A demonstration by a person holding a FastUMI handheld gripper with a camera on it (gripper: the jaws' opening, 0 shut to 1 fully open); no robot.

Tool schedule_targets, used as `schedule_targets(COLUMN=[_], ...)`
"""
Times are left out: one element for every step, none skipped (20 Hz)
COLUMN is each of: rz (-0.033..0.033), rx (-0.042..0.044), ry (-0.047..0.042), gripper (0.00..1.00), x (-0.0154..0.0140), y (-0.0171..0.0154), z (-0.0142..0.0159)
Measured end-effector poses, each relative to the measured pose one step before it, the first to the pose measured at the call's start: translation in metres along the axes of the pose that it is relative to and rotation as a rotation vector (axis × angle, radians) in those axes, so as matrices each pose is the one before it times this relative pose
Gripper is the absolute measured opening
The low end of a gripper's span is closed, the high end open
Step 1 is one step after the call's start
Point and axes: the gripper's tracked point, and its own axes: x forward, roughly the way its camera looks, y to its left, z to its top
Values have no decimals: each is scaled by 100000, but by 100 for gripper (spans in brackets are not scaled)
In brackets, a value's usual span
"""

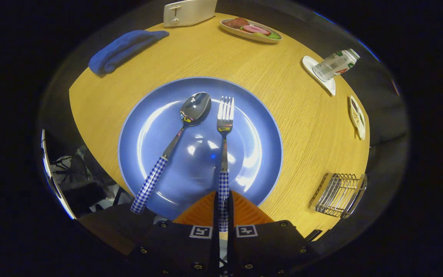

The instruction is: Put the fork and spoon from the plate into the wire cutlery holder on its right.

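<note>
The gripper (223, 204) clenches the fork (224, 127) by its checked handle, beside the spoon (179, 134) on the blue plate (267, 154).

The hand-held gripper (223, 206) clamps the fork (224, 154) by its checked handle over the blue plate (144, 115).

We see the plate (200, 115) at centre frame on the table (283, 115), spoon (175, 142) left of fork (224, 130) on it, fork handle between our gripper (223, 207) fingers, both pressing it, wire holder (338, 194) lower right, cloth (123, 50) upper left.
</note>
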Motion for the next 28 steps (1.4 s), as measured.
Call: schedule_targets(rz=[215,-199,-264,-472,-280,-94,-886,-581,276,497,-700,-1155,-2412,-1897,-1673,-1899,-839,-542,-547,-186,-82,85,87,-183,-1142,-934,228,-337], rx=[-865,-1124,155,-20,-541,-1140,-932,-170,423,1568,773,964,1161,1203,1337,1258,1290,823,293,175,503,226,58,-91,-1853,-1964,-1206,-1590], ry=[1940,998,-1102,-793,-635,-468,201,443,574,915,1528,1376,1445,2052,2037,1564,1454,2062,3046,3054,2722,2417,2193,2279,3669,2722,1696,1022], gripper=[8,8,8,8,8,8,8,8,8,8,8,8,8,8,8,8,8,8,8,8,8,8,8,8,8,8,8,8], x=[-218,-525,-670,-838,-974,-1007,-1065,-912,-996,-1020,-1113,-862,-943,-598,-604,-326,-179,-18,-68,-85,254,464,390,488,398,311,237,425], y=[-172,-304,-340,-238,-469,-441,-713,-674,-647,-542,-1009,-1263,-1608,-1571,-1640,-1573,-1395,-1109,-977,-832,-762,-673,-554,-464,-464,-429,-286,-353], z=[-137,-6,344,224,195,-54,-216,-473,-587,-833,-1042,-1057,-1066,-1233,-1125,-1014,-939,-1049,-1234,-1228,-775,-582,-289,-294,-251,-72,187,327])
